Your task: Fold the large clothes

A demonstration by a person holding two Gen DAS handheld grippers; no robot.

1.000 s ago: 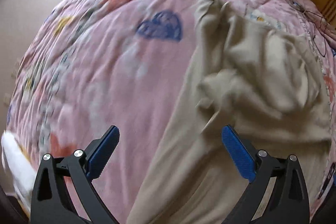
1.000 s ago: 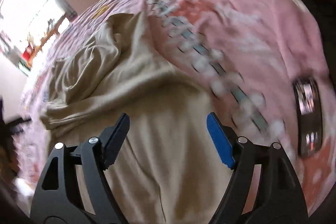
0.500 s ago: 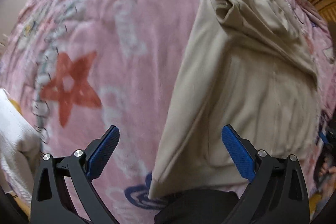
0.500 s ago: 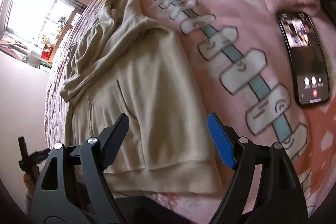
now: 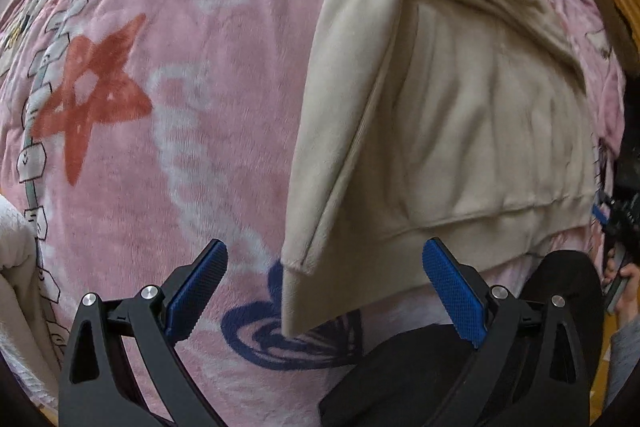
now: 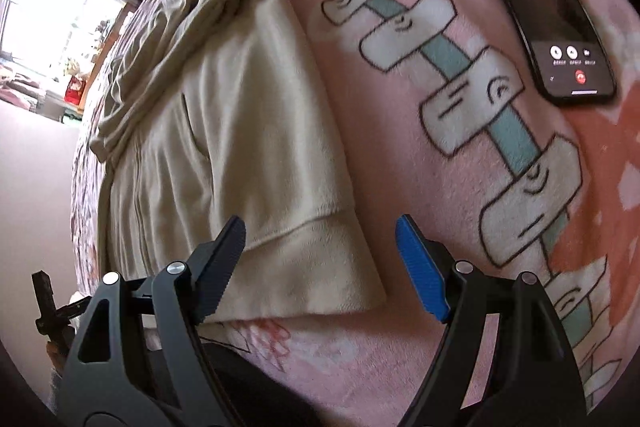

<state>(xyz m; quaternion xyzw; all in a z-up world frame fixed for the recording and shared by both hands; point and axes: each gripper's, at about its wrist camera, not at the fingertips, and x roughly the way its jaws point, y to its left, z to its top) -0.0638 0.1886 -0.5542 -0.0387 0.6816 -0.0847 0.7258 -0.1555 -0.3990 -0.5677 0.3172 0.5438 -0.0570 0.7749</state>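
beige hoodie (image 5: 460, 115), pink blanket (image 5: 200, 87), open jaws

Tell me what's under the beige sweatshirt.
The beige sweatshirt lies on the pink blanket; a blue print pokes out under its hem. Anything beneath its middle is covered.

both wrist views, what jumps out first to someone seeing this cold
A big beige hooded sweatshirt lies spread on a pink patterned blanket, its ribbed hem nearest the cameras. The open left hand-held gripper hangs over one hem corner and the open right hand-held gripper over the other, neither touching the cloth. A lit phone lies on the blanket beside the sweatshirt, apart from it.
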